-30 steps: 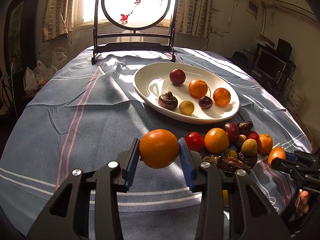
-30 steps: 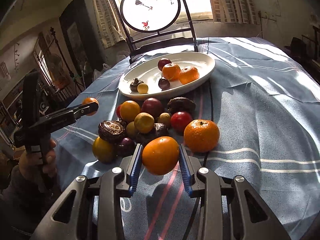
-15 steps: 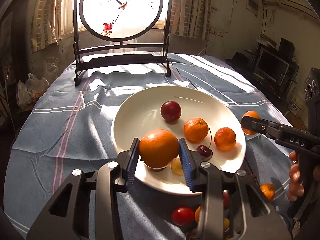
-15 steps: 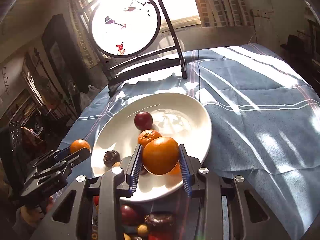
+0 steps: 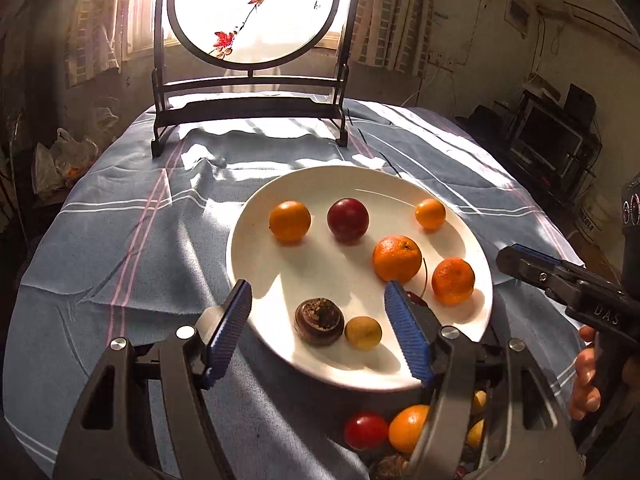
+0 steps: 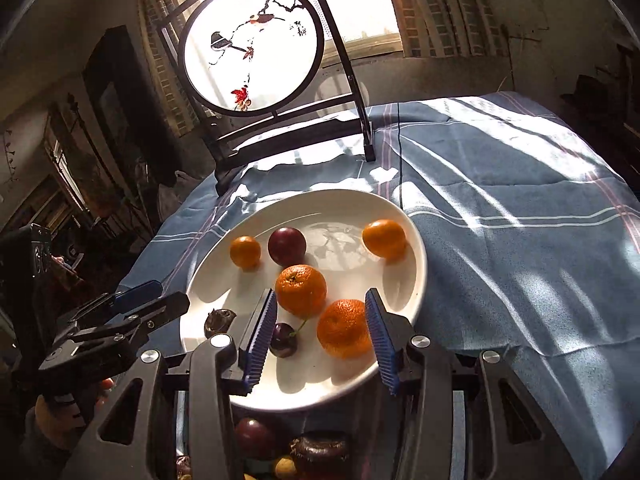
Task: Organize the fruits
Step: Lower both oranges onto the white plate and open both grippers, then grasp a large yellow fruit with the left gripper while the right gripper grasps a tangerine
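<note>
Blue ridged pads are lining the fingers of both tools, and both pairs are standing wide apart with nothing between them. The left gripper (image 5: 318, 326) is hovering over the near rim of the white plate (image 5: 256, 280), and the right gripper (image 6: 320, 336) is hovering over the near side of the same plate.

Down by the left tool, a red cherry tomato (image 5: 366, 430) and an orange fruit (image 5: 408, 426) are lying on the blue striped cloth (image 5: 120, 240) covering the tabletop, just in front of the plate.

On the plate, nearest the left tool, a dark brown mangosteen (image 5: 319, 321) is sitting just beside a small yellow fruit (image 5: 363, 333). A dark cherry (image 6: 283, 340) is lying between the right tool's fingers in the view. Farther in, two bumpy tangerines are sitting close together, the big one (image 5: 397, 259) and the smaller one (image 5: 453, 281). Behind them a smooth orange (image 5: 290, 222), a dark red plum (image 5: 347, 219) and a little orange (image 5: 430, 213) are sitting apart in a row.

Past the plate, a round bird screen (image 5: 256, 12) in a dark frame is standing upright at the far edge, glowing with window light.
</note>
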Available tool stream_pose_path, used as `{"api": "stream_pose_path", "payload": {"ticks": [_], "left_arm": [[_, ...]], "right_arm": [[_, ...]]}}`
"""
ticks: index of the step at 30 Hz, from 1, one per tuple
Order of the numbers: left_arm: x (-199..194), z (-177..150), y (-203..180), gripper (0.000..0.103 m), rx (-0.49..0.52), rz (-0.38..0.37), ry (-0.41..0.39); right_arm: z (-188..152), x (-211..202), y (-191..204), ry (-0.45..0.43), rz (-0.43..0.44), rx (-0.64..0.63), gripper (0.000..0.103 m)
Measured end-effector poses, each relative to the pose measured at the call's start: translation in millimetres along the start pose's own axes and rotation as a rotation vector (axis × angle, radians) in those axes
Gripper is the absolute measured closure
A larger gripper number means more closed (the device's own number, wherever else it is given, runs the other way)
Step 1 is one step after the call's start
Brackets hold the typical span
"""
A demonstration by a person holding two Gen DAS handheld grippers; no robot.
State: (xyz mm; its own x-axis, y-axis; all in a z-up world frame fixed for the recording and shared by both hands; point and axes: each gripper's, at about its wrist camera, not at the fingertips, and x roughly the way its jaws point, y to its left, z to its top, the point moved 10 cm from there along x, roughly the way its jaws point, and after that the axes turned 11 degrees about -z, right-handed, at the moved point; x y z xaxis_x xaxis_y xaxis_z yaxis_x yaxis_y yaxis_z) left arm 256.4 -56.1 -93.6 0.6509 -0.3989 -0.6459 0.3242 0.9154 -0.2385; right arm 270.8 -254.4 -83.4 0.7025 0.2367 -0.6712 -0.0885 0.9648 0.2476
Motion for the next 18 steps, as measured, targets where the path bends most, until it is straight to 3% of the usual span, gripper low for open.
{"api": "stream_pose_path", "payload": {"ticks": [11,18], "left_arm": [[-68,-120,-63,0.035,0.154,-0.069,0.056],[-54,-147,-81,0.035,0.202,-0.055,0.093]], "right_arm": [[-93,-76,-37,-0.041,-0.04,0.039,0.052],[-117,-85,-35,-0.033,-0.036,0.026,0.053]]}}
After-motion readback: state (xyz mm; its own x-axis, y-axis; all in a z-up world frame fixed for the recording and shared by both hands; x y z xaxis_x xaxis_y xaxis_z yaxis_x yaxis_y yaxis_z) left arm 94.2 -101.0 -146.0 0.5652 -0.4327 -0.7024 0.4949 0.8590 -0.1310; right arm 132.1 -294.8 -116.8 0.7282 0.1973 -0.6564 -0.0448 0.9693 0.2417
